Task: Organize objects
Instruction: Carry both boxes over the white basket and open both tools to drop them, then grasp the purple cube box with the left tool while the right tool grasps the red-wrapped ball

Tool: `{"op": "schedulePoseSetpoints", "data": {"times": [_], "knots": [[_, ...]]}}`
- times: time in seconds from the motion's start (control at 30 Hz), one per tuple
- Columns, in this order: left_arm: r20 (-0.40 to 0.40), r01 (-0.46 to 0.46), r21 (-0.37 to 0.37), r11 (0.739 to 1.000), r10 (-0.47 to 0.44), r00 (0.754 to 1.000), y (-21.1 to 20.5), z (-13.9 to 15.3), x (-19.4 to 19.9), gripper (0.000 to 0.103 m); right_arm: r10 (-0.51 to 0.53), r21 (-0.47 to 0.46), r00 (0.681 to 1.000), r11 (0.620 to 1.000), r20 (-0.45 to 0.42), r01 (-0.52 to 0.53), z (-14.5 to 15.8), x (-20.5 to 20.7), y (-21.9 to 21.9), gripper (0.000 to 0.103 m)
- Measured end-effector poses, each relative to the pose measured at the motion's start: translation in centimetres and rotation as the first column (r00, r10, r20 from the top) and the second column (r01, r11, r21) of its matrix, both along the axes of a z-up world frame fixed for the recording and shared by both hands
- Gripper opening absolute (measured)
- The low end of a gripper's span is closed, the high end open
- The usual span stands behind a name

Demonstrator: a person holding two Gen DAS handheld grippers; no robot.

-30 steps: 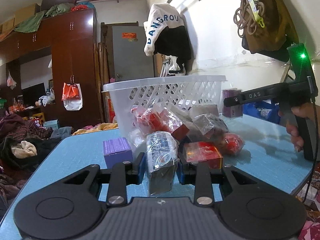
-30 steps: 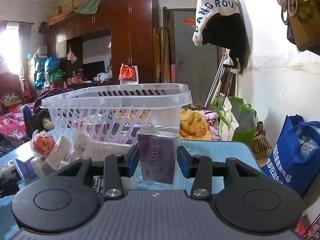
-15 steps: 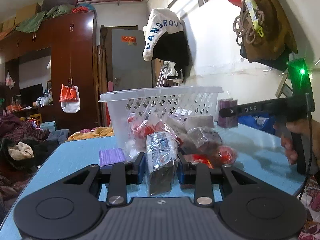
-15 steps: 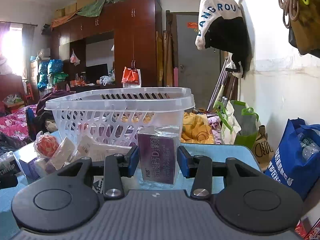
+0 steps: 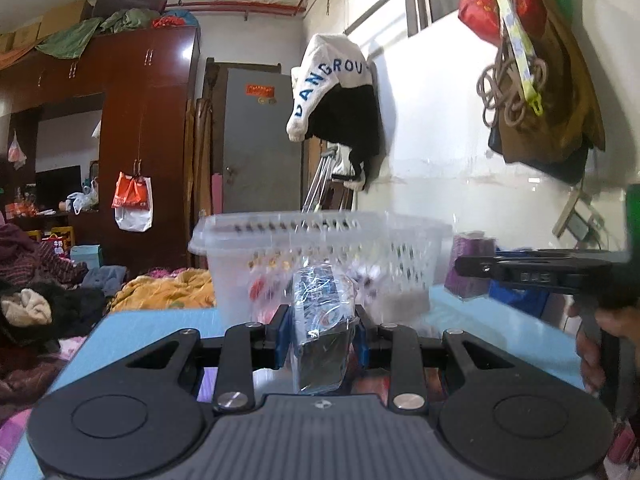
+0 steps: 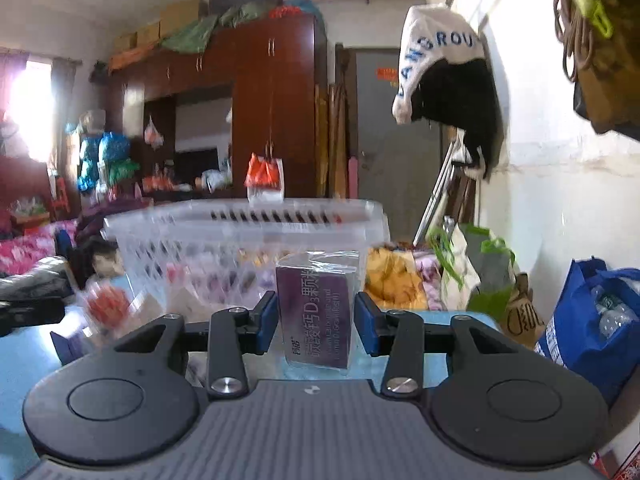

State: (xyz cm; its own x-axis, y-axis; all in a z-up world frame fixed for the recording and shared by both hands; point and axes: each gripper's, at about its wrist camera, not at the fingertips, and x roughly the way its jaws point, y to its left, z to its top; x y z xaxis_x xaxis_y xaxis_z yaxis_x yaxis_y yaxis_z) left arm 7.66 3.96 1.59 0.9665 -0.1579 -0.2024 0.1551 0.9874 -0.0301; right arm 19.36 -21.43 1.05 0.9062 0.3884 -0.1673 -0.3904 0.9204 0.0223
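Fingers of the left gripper [image 5: 320, 334] pinch a wrapped packet [image 5: 322, 328] and those of the right gripper [image 6: 316, 322] clamp a purple box [image 6: 316, 316], each facing the basket [image 5: 320, 236] just ahead, so both should probably clear its rim before letting go.

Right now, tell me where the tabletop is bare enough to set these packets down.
Bare blue tabletop lies left of the white basket, out to the table's edge. Another strip runs right of the basket, under the right gripper. Directly before the basket, wrapped packets crowd the surface.
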Motion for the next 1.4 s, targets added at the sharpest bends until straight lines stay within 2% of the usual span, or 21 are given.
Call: {"op": "schedulePoseSetpoints", "data": {"times": [0.07,0.17,0.3,0.43,0.5,0.53,0.57,0.6,0.63,0.73,0.83,0.9,1.03,1.13,1.17,1.23,1.3,1.37,1.4], "knots": [[0.006,-0.004,-0.006,1.0,0.004,1.0,0.0,1.9,1.4,0.035,0.032,0.005,0.999,0.999,0.031,-0.032,2.1,-0.2,0.6,0.045],[-0.011,-0.02,-0.017,1.0,0.02,1.0,-0.1,5.3,5.0,0.035,0.03,-0.045,0.997,0.999,0.074,-0.027,5.4,0.9,2.5,0.045],[-0.078,-0.045,-0.025,0.999,0.043,0.996,0.0,8.7,11.0,0.035,0.017,-0.089,0.998,0.996,0.056,-0.012,8.3,5.5,4.5,0.045],[-0.188,-0.083,-0.019,0.996,0.078,0.979,0.1,8.2,15.8,0.035,-0.011,-0.142,0.999,0.99,-0.043,0.005,7.8,10.2,5.5,0.046],[-0.225,-0.071,-0.011,0.997,0.067,0.972,0.2,7.5,17.2,0.035,-0.016,-0.176,0.998,0.984,-0.053,0.006,6.9,11.0,5.8,0.046],[-0.23,-0.058,-0.006,0.998,0.055,0.972,0.2,7.1,17.5,0.037,-0.013,-0.178,0.999,0.984,-0.045,0.005,6.5,10.9,5.7,0.051],[-0.234,-0.045,0.005,0.999,0.045,0.971,0.1,6.9,17.8,0.052,-0.006,-0.171,0.999,0.985,-0.043,-0.001,6.3,10.8,5.7,0.074],[-0.238,-0.044,0.013,0.999,0.046,0.97,0.1,6.7,17.9,0.07,0.002,-0.154,0.999,0.988,-0.04,-0.008,6.2,10.4,5.4,0.089],[-0.234,-0.053,0.018,0.998,0.056,0.971,0.1,6.6,17.7,0.074,0.005,-0.124,1.0,0.992,-0.023,-0.008,6.3,9.8,4.9,0.103],[-0.177,-0.073,0.034,0.997,0.078,0.981,0.5,6.9,15.5,0.074,0.037,-0.049,0.999,0.998,-0.008,-0.037,6.7,7.2,3.1,0.103],[-0.11,-0.096,0.04,0.995,0.1,0.989,1.1,7.5,11.5,0.076,0.053,0.061,0.999,0.997,0.005,-0.053,5.6,4.2,0.6,0.103],[-0.083,-0.068,0.006,0.998,0.068,0.994,2.3,6.8,8.1,0.09,0.066,0.085,0.996,0.994,-0.062,-0.061,3.7,2.9,-0.5,0.103],[-0.136,-0.066,-0.002,0.998,0.065,0.989,4.2,2.5,3.3,0.093,0.108,0.054,0.969,0.994,-0.222,-0.099,-0.9,2.1,-1.1,0.103],[-0.206,-0.107,-0.014,0.994,0.101,0.973,5.5,-0.6,1.9,0.093,0.164,0.034,0.922,0.986,-0.351,-0.163,-3.3,2.5,-0.5,0.103],[-0.224,-0.109,-0.016,0.994,0.103,0.969,5.7,-1.1,1.8,0.093,0.178,0.009,0.912,0.982,-0.368,-0.189,-3.6,2.5,0.0,0.103],[-0.258,-0.108,-0.003,0.994,0.104,0.961,5.7,-1.7,2.0,0.093,0.155,-0.059,0.926,0.981,-0.345,-0.186,-3.3,2.2,1.0,0.103],[-0.278,-0.113,0.034,0.993,0.118,0.953,5.3,-2.0,2.4,0.093,0.17,-0.102,0.918,0.97,-0.357,-0.22,-3.6,2.1,1.9,0.101],[-0.293,-0.133,0.069,0.989,0.148,0.945,5.3,-2.6,2.5,0.093,0.173,-0.124,0.91,0.964,-0.376,-0.234,-4.0,2.1,2.3,0.086],[-0.299,-0.141,0.085,0.986,0.16,0.941,5.4,-2.9,2.4,0.093,0.171,-0.131,0.909,0.963,-0.379,-0.236,-4.3,1.7,2.4,0.084]]}}
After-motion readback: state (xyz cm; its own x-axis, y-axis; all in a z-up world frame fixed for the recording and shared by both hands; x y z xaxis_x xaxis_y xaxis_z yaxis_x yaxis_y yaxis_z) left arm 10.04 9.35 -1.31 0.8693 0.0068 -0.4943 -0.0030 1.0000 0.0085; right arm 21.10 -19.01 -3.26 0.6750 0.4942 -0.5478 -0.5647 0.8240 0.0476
